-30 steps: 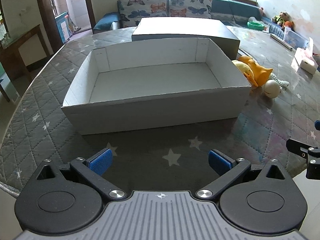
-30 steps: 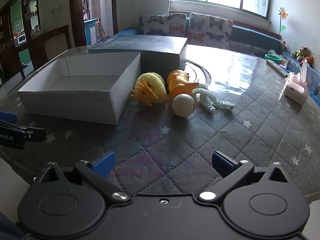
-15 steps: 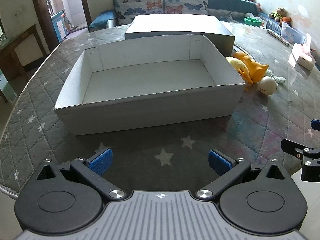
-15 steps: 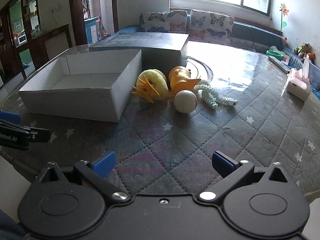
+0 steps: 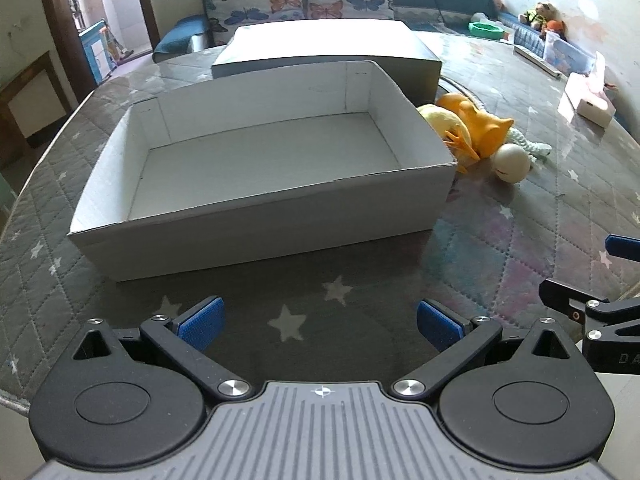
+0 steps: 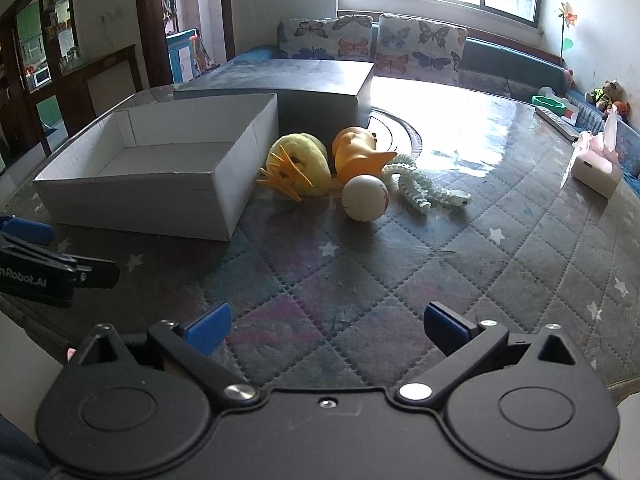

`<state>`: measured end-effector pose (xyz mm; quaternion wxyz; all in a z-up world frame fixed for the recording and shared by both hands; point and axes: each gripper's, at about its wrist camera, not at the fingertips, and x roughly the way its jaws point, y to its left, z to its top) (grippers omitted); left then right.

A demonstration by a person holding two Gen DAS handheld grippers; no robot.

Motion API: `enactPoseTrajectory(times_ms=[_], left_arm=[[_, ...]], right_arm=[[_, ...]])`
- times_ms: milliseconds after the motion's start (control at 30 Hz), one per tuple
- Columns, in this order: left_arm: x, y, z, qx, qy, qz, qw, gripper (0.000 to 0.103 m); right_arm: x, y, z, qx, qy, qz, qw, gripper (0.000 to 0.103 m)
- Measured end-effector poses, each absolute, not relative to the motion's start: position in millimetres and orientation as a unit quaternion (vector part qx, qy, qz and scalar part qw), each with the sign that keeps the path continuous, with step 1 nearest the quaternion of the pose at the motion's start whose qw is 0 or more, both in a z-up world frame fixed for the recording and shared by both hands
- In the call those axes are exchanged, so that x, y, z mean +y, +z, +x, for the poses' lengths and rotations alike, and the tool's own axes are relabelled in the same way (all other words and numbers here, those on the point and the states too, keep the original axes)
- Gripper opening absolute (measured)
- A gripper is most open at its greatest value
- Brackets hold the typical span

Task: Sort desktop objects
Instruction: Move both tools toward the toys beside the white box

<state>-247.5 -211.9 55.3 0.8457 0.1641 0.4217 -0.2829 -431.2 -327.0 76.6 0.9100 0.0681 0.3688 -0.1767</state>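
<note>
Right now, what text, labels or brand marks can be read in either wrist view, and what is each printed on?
"n Robot.AI", start cut off by the frame edge: on the left gripper body, seen from the right wrist view.
"DA", rest cut off: on the right gripper body, seen from the left wrist view.
White box, dark box, tissue box: no readable print.

An open white cardboard box [image 6: 144,184] is sitting empty. Just beside it are lying a yellow plush toy [image 6: 298,164], an orange duck [image 6: 358,156], a cream ball [image 6: 365,198] and a pale green knitted toy [image 6: 420,190].
</note>
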Motion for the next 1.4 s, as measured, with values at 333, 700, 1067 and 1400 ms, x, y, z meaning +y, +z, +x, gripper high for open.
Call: enactPoseTrajectory(times_ms=[333,700,1067,1400], left_arm=[[-220,52,-245,0.427,-0.288,0.165,0.841,0.103],[-231,54,-242,0.429,-0.296,0.169,0.837,0.103],[-243,51,-241,0.434,-0.305,0.174,0.829,0.103],[-259,52,-240,0.434,-0.315,0.183,0.824,0.103]], right_arm=[[-330,75,-427,0.376,-0.179,0.07,0.907,0.103],[-336,75,-422,0.379,-0.181,0.075,0.905,0.103],[-345,73,-419,0.385,-0.182,0.079,0.901,0.103],[-357,71,-415,0.386,-0.184,0.08,0.9,0.102]])
